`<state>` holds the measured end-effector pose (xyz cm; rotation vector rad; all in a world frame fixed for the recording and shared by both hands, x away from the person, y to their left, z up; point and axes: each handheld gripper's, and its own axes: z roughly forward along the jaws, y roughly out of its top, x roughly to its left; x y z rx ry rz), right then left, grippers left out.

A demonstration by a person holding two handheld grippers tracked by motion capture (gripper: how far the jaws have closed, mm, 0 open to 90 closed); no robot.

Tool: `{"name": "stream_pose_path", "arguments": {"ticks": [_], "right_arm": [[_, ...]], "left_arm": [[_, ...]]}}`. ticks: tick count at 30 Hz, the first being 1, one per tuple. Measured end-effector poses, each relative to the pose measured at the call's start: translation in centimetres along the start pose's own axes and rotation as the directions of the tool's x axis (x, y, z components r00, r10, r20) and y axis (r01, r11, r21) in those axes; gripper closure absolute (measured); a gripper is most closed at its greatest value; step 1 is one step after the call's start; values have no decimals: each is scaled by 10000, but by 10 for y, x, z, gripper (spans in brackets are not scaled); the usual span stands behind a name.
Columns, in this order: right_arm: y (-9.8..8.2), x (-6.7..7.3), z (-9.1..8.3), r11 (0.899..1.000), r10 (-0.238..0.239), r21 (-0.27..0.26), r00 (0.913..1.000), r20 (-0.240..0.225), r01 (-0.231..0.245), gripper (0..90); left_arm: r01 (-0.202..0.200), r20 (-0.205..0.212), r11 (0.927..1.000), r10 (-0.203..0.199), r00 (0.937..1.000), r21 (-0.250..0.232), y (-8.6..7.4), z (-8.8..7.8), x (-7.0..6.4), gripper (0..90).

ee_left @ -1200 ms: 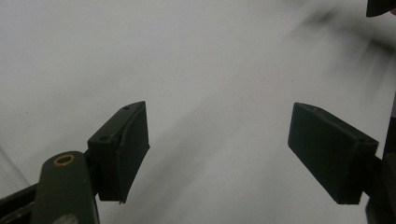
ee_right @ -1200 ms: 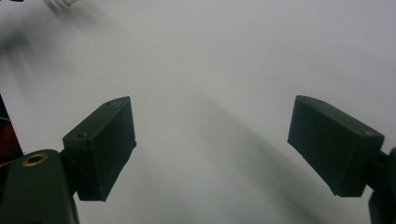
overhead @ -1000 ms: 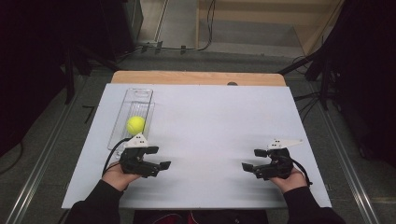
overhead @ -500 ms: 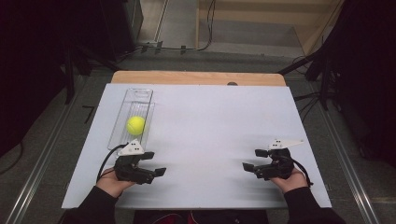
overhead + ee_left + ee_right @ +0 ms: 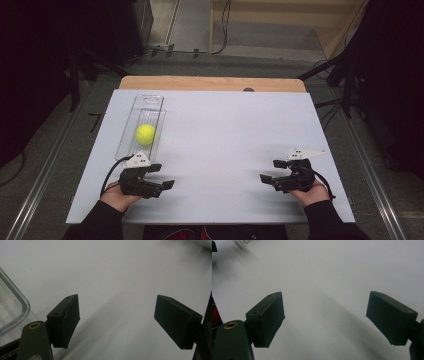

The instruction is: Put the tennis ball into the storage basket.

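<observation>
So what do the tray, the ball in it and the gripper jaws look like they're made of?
The tray looks like clear hard plastic: see-through, with a glossy rounded rim in the left gripper view. The ball looks like a tennis ball, matte yellow-green, probably felt, though too small to be sure. The left gripper and right gripper carry matte black blocks as jaws, likely plastic or rubber.

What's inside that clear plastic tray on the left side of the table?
A single yellow ball lies in the clear tray. Nothing else shows inside; the tray is transparent, so nothing is hidden.

Dark sleeves; each black tool (image 5: 162,177) (image 5: 270,172) — grey triangular plate on top — trails a black cable.
</observation>
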<state>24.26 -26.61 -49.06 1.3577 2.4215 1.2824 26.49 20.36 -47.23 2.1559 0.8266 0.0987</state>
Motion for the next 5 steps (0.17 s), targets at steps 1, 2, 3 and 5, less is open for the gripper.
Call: {"name": "stream_pose_path", "arguments": {"ticks": [1,2,3,5], "right_arm": [[0,0,0,10000,3,-16,10000,-9,-3,132],[0,0,0,10000,3,-18,10000,-7,-3,132],[0,0,0,10000,2,-17,10000,-10,-2,132],[0,0,0,10000,-1,-11,10000,-9,1,131]], "left_arm": [[-6,9,10000,6,10000,-12,0,0,0,210],[-7,3,10000,7,10000,-31,0,0,0,210],[-16,7,10000,16,10000,-12,0,0,0,210],[12,11,10000,-12,10000,3,-1,-1,1,210]]}}
